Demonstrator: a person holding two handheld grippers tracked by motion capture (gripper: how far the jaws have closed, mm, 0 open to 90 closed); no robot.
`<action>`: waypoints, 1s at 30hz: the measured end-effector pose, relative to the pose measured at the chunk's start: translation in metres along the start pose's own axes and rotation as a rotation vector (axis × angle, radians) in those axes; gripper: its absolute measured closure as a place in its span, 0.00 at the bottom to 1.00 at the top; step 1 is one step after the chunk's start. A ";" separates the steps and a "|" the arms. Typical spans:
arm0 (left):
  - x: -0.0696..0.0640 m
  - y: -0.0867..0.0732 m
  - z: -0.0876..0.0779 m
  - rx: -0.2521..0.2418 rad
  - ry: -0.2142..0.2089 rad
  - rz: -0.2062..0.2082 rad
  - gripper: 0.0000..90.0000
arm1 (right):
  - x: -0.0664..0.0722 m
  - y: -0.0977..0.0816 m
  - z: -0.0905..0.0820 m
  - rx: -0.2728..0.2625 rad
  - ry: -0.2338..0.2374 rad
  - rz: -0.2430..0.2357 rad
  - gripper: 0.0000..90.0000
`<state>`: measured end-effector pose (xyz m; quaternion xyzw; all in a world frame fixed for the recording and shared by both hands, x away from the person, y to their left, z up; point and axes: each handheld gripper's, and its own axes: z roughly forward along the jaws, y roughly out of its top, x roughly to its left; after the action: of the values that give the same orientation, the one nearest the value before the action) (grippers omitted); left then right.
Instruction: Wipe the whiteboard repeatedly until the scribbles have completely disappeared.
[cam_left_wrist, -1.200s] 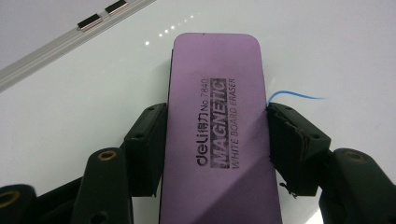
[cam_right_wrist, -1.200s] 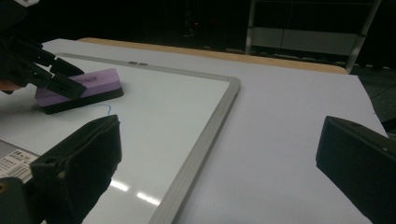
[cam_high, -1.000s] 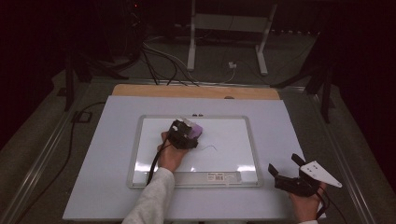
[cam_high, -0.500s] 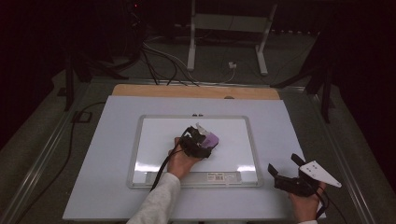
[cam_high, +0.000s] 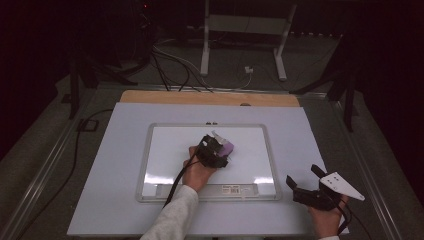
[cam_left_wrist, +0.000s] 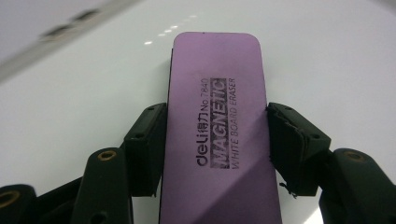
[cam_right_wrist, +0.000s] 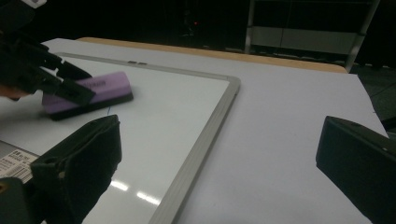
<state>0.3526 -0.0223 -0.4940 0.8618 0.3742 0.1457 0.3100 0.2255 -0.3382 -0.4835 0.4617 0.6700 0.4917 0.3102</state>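
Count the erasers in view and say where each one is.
1. The purple eraser lies flat on the whiteboard, right of its middle, clamped between the jaws of the left gripper. No other eraser is visible on the table.

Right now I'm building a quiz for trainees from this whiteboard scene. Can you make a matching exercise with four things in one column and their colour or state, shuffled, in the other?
Things:
1. eraser
2. left gripper
3. right gripper
4. whiteboard

Descriptions:
A. open, holding nothing, beside the board
B. purple, printed "MAGNETIC"
C. white with a silver frame, lying flat
D. closed on the eraser's two sides

Pairs: 1-B, 2-D, 3-A, 4-C
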 end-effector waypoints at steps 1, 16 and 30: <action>-0.005 0.000 0.000 -0.004 -0.011 0.020 0.47 | 0.000 0.000 0.000 0.001 -0.001 0.001 0.01; 0.039 -0.003 -0.004 0.029 0.166 -0.096 0.47 | -0.003 0.000 -0.001 -0.003 -0.006 0.007 0.01; -0.022 0.006 0.003 0.000 -0.029 0.028 0.47 | -0.002 0.000 -0.001 -0.002 -0.004 0.006 0.01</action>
<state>0.3428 -0.0426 -0.4934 0.8689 0.3577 0.1372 0.3133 0.2252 -0.3405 -0.4832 0.4643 0.6675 0.4924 0.3105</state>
